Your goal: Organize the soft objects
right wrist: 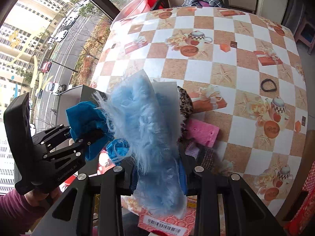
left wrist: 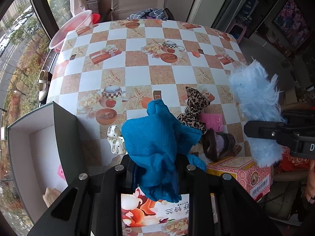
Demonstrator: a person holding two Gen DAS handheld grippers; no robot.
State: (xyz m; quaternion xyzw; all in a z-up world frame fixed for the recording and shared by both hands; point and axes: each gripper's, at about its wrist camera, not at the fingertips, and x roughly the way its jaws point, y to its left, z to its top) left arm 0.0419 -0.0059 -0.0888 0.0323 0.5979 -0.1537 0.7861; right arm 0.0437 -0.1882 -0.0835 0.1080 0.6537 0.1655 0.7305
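A blue cloth [left wrist: 155, 147] sat clamped in the left hand-held gripper [left wrist: 155, 169]; the right hand-held gripper [right wrist: 159, 171] pinched pale fur [right wrist: 145, 122], likely bound for the box [left wrist: 65, 137] at lower left.

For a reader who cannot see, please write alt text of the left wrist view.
The left gripper holds a blue cloth over a checkered table. On its left is an open box; on its right the right gripper holds pale blue fur.

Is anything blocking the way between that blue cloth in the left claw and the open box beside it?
Nothing visible does. The left claw holds the blue cloth above the table, and the open box sits just to its left, its near wall low and its top open.
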